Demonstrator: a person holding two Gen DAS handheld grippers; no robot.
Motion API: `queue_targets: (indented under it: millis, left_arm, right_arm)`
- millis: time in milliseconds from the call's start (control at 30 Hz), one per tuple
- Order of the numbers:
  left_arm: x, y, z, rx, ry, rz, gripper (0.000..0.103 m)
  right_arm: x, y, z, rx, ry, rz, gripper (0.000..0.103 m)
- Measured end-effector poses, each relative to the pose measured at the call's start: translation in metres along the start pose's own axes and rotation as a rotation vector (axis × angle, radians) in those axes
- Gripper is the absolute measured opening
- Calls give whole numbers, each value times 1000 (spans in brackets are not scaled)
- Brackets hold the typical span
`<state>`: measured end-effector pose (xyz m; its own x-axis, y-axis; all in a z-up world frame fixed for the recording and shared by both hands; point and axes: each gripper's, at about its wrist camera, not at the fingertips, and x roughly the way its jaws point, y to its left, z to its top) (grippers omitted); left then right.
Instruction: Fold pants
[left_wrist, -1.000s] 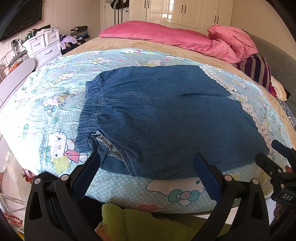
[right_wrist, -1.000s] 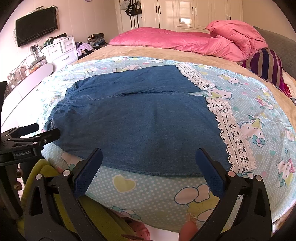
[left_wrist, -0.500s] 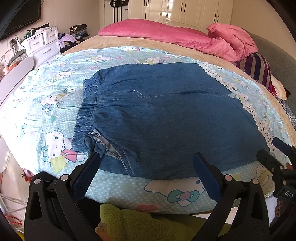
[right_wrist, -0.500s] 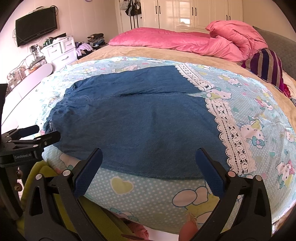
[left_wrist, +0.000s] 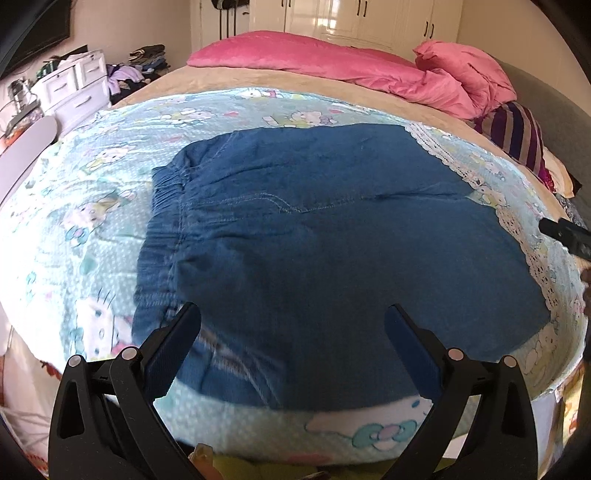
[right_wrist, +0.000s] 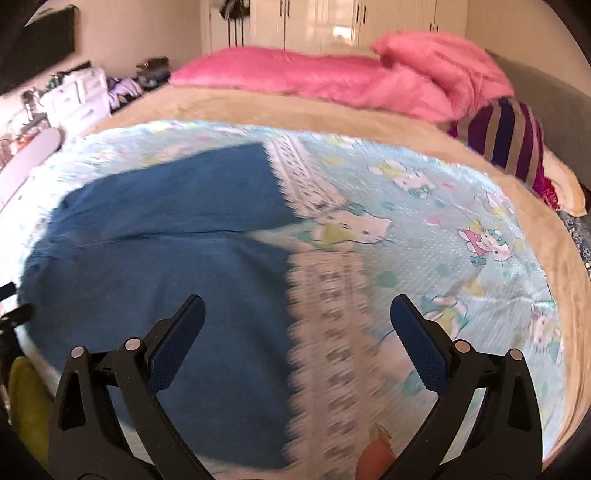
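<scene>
denim pants (left_wrist: 314, 236): waistband (left_wrist: 162, 236) in left view, lace hem (right_wrist: 332, 332) in right.

The pants (left_wrist: 332, 236) are looking dark blue, lying on a light blue cartoon-cat sheet (left_wrist: 92, 206); the blanket (left_wrist: 332, 62) is glowing pink.

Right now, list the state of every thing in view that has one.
Pants: spread flat, unfolded, waistband left, lace hems right.
Left gripper: open, empty, over the near waist edge.
Right gripper: open, empty, over the lace hem.
Pink duvet: bunched at the bed's far end.
Wardrobe doors: shut.
</scene>
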<state>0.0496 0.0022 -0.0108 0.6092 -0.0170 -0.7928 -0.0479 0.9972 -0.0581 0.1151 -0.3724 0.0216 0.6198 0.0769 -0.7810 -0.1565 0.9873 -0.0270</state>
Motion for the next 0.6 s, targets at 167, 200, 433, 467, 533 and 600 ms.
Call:
queue_targets:
  millis: [167,200,433,467,533,600]
  left_arm:
    - [17,1,11,24,5,-63,99]
    - [21,1,12,33,7,-52,99]
    - [53,11,5,53,67,38,98]
    - [53,11,4,55,65,39,98]
    - [54,11,4,54,65,37,99]
    - [55,13,3,47,64,30,99]
  right_arm:
    - [39,-20,13,-66,69,-44,95]
    - [48,-26,16,-64,85,-37,95]
    - [82,-43,18,0,132,71,80]
    - [85,-42,17,0,142,89,70]
    - [89,-37,13,-12,153,154,52]
    - [87,-32,13,-28,142,198,23]
